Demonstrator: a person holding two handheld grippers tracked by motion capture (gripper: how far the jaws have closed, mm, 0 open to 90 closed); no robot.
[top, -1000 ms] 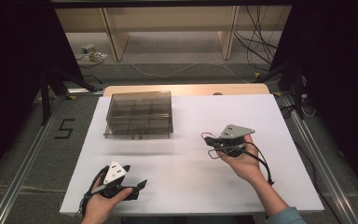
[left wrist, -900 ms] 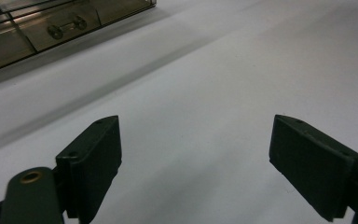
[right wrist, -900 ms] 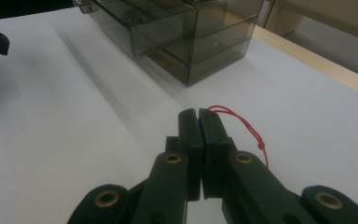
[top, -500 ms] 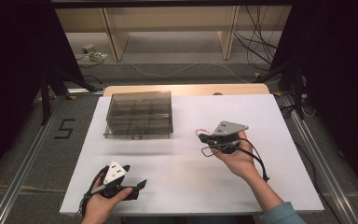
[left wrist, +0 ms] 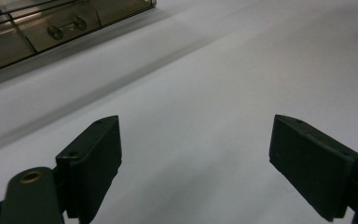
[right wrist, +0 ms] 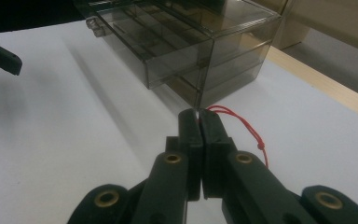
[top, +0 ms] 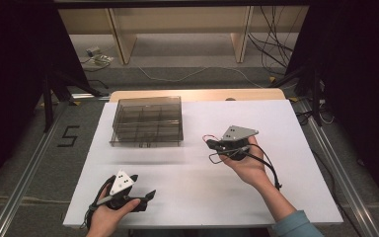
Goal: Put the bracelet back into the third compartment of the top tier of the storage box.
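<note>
My right gripper (top: 211, 144) hovers over the middle of the white table sheet (top: 286, 123), pointing left toward a smoky clear drawer box (top: 147, 119). In the right gripper view the right gripper (right wrist: 199, 115) has its jaws pressed together, and a thin red cord (right wrist: 251, 133) comes out from between the tips and loops to the right. The red cord (top: 207, 138) also shows beside the jaw tips in the high view. My left gripper (top: 147, 198) rests low near the table's front left edge, open. In the left gripper view the left gripper (left wrist: 196, 140) has only bare sheet between its pads.
The drawer box (right wrist: 186, 42) stands at the back left of the sheet, its handles (left wrist: 65, 29) facing the near side. A wooden table edge (top: 197, 95) runs behind the sheet. Cables (top: 177, 76) lie on the floor beyond, and metal rails (top: 24, 182) flank the table.
My right hand has drifted a little to the left and farther from the person, nearer the box, jaws still shut. The left hand has stayed put.
</note>
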